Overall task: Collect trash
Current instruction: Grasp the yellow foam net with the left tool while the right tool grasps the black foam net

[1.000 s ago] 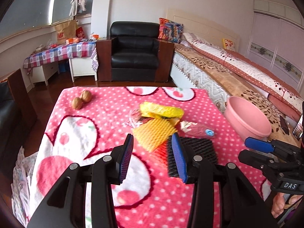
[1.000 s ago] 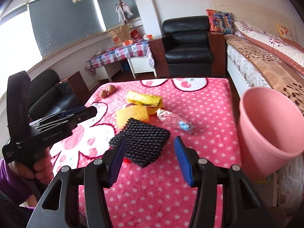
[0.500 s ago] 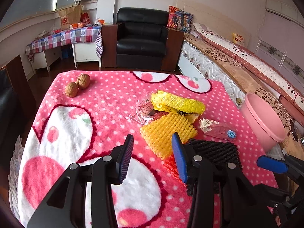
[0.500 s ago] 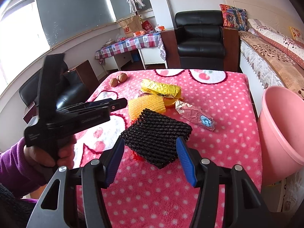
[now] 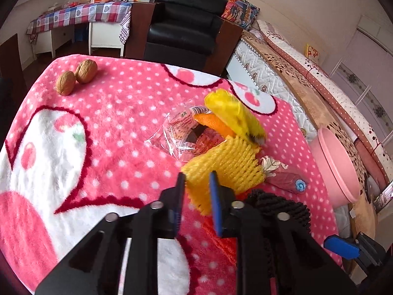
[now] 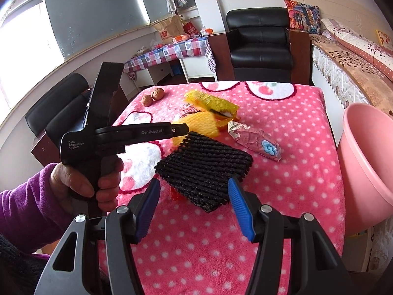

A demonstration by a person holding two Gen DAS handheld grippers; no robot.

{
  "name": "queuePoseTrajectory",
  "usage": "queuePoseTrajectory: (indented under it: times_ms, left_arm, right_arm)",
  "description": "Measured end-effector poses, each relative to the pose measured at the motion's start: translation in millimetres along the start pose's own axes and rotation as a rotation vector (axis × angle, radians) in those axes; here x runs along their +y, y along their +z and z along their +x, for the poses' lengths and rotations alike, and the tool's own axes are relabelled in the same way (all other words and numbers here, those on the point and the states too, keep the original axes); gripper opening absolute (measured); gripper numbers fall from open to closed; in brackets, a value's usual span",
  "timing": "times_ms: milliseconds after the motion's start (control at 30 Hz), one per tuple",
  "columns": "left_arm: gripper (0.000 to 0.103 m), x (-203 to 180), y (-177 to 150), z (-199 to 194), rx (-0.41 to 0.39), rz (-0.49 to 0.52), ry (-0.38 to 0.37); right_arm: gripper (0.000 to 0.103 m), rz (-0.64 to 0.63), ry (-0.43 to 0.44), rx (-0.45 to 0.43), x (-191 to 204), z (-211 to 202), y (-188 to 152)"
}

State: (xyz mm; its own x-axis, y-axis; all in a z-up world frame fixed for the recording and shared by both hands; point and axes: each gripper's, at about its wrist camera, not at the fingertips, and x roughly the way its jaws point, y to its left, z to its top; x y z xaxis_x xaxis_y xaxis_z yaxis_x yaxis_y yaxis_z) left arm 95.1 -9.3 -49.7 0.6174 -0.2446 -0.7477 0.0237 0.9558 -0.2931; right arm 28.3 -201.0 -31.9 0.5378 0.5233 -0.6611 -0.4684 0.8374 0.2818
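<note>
With your left hand-held gripper point(image 5: 195, 184) just closing onto the yellow foam net point(image 5: 226, 162), lift it clear while your right hand-held gripper point(image 6: 194, 194), jaws apart, straddles the black foam net point(image 6: 203, 164).

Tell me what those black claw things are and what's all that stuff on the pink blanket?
They are grabbing tools, one in each of a person's hands. Each carries a camera, so each picture looks out along one tool's fingers. The left gripper has just been closing on the yellow foam net and now pinches its edge. The right gripper is open, by the black foam net. Also lying on the pink blanket: a yellow wrapper, a clear wrapper, a crumpled pink wrapper and two walnuts. The pink bin beside it is probably for the trash.
</note>
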Motion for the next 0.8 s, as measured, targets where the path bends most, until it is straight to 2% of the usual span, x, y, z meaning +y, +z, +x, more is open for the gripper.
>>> queuePoseTrajectory:
  times_ms: [67, 233, 400, 500, 667, 700, 800]
  left_arm:
    - [0.008, -4, -1, -5, -0.014, 0.021, -0.006]
    - [0.007, -10, -2, -36, -0.089, 0.061, -0.008]
    - [0.007, -4, -6, -68, -0.147, 0.054, -0.011]
    - [0.007, 1, -8, -83, -0.166, 0.046, -0.01]
    - [0.007, 6, -12, -97, -0.181, 0.03, -0.007]
    - [0.007, 6, -13, -99, -0.181, 0.029, -0.007]
    - [0.007, 7, -18, -105, -0.186, 0.033, -0.005]
  right_arm:
    - [0.057, -0.004, 0.0, 0.006, 1, 2, 0]
    - [0.057, -0.015, 0.001, 0.021, 4, 9, 1]
    - [0.057, -0.042, -0.002, 0.028, 7, 15, 5]
    - [0.057, -0.088, 0.006, 0.07, 13, 25, 8]
    - [0.057, -0.171, -0.054, 0.116, 22, 45, 8]
    - [0.056, -0.173, -0.074, 0.123, 20, 49, 7]
    - [0.038, -0.152, -0.108, 0.122, 14, 51, 6]
